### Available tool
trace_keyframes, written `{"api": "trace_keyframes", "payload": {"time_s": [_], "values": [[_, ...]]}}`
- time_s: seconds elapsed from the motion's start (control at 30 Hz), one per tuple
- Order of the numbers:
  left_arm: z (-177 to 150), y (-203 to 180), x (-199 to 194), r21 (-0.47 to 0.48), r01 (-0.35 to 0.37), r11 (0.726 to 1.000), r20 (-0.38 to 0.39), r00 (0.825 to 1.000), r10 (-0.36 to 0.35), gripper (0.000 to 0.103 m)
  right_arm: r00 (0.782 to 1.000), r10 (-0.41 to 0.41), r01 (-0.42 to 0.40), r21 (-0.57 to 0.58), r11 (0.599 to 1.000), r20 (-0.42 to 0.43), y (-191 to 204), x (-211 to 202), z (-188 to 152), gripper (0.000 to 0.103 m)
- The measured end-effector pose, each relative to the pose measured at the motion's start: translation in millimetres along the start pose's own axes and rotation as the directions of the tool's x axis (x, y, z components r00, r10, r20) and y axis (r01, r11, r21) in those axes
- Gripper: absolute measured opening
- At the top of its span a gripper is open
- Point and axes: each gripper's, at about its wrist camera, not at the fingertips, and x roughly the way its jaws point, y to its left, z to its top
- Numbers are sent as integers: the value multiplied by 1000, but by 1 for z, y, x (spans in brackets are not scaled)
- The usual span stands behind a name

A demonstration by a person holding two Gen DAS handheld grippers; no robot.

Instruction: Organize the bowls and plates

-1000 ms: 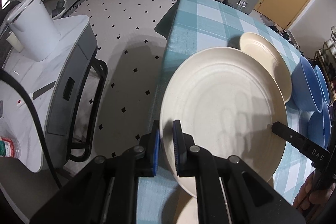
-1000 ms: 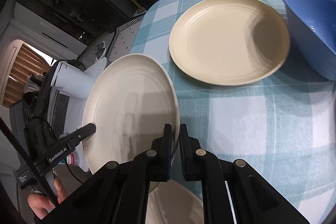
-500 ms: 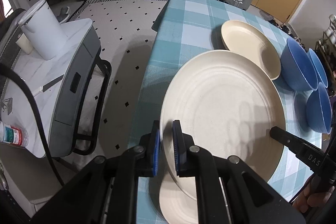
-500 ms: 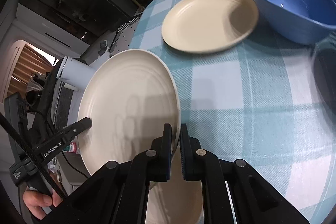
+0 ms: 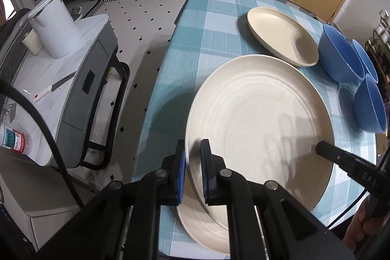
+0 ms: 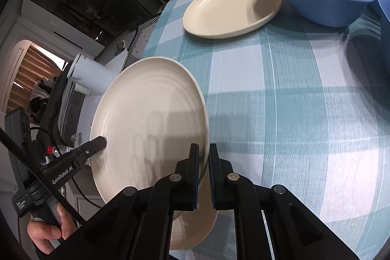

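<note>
Both grippers clamp one large cream plate (image 5: 258,123) by opposite rim edges, holding it clear of the table (image 5: 214,16). Left gripper (image 5: 193,172): jaws narrow, blue pads pinched on the rim at the plate's 8 o'clock in the left view. Right gripper (image 6: 203,174): jaws narrow, pinched on the rim at the plate's 5 o'clock in the right view; its finger shows at 4 o'clock of the plate in the left view. Lower plate (image 5: 202,223) lies on the checked cloth directly beneath the held one, partly hidden. Second plate (image 5: 280,35) rests flat on the cloth at 12 o'clock of the held plate, well apart. Three blue bowls (image 5: 338,57) sit at 2 o'clock, nearest one just beside the second plate. White jug (image 5: 54,26) stands on the side cart (image 5: 80,79) at 9 o'clock.
</note>
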Motion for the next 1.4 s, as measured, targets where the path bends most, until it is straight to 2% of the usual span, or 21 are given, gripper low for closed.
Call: {"api": "trace_keyframes", "payload": {"time_s": [0.23, 0.53, 0.93, 1.2, 1.4], "values": [[-23, 6, 0, -16, 3, 1000, -7, 1000, -4, 9, 1000, -4, 4, -15, 1000, -12, 2, 0, -20, 7], [-48, 11, -1, -5, 21, 1000, -27, 999, -21, 10, 998, -58, 56, -60, 997, -29, 12, -3, -37, 7], [-61, 17, 6, 0, 12, 1000, -57, 998, -11, 11, 989, -126, 119, -85, 989, -80, 25, -2, -49, 7], [-65, 15, 12, -8, 21, 1000, -54, 998, -21, 12, 986, -156, 150, -83, 985, -63, 22, -2, -52, 7], [-64, 12, 15, 4, 3, 1000, -54, 999, -3, 12, 977, -210, 202, -150, 968, -42, 31, -1, -52, 9]]}}
